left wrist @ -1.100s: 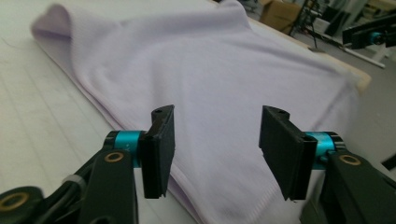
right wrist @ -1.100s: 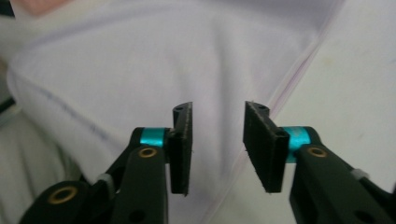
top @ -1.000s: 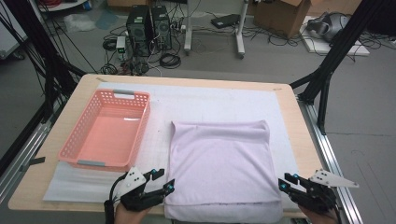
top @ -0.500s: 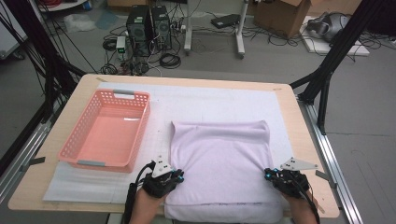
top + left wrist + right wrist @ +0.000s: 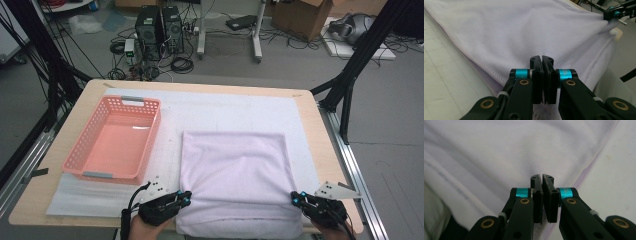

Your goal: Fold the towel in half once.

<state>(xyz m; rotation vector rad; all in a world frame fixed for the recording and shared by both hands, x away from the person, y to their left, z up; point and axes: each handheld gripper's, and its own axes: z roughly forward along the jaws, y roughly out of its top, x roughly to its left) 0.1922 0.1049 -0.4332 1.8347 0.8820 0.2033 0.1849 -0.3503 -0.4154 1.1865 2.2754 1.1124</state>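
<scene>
A wooden table (image 5: 320, 130) is standing on a grey floor (image 5: 390, 105), with computer towers (image 5: 160, 25), cables and cardboard boxes (image 5: 300, 15) lying behind.

thing: pale lilac fleece cloth (image 5: 234, 175), folded into a flat rectangle | where: lies on the white mat in front of me, just right of the pink basket | near edge: stitched hem layered, spills over the table's front | near corners: bunched and puckered, one at each of my sides

No text, label, brand, number or sign can be read on anything here.
</scene>
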